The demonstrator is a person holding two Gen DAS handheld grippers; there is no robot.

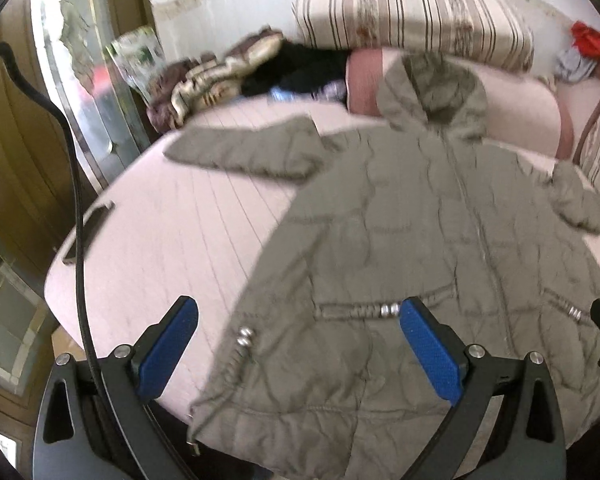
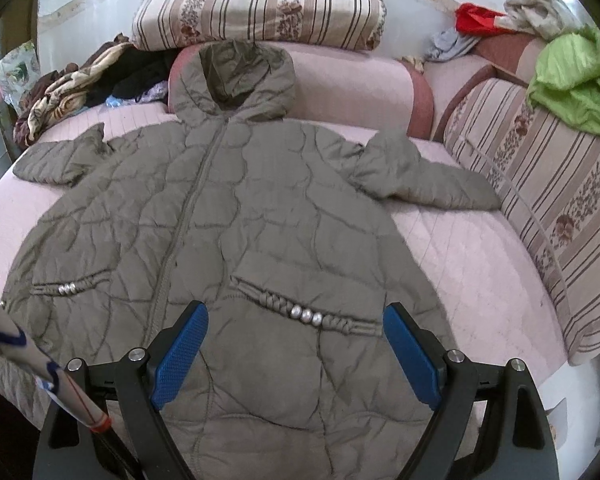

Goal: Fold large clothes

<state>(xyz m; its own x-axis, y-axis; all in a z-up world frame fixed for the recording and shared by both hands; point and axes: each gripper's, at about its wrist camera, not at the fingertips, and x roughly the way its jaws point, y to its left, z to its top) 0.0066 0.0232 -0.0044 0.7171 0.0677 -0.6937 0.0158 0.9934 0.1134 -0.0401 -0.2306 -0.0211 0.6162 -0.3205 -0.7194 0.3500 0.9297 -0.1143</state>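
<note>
On the pink quilted bed cover [image 2: 460,264] an olive hooded jacket [image 2: 236,216] lay flat, front up, zipped, hood at 12 o'clock, sleeves out toward 9 and 3. Left gripper [image 1: 298,344] hung over the hem, jaws spread, nothing between them. Right gripper [image 2: 296,350] likewise spread wide and empty above the pocket.

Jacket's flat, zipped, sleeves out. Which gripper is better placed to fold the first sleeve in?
Either, roughly; slight edge to the left. The left gripper is open at the jacket edge, on its sleeve's side. The right gripper is open over the middle.
</note>
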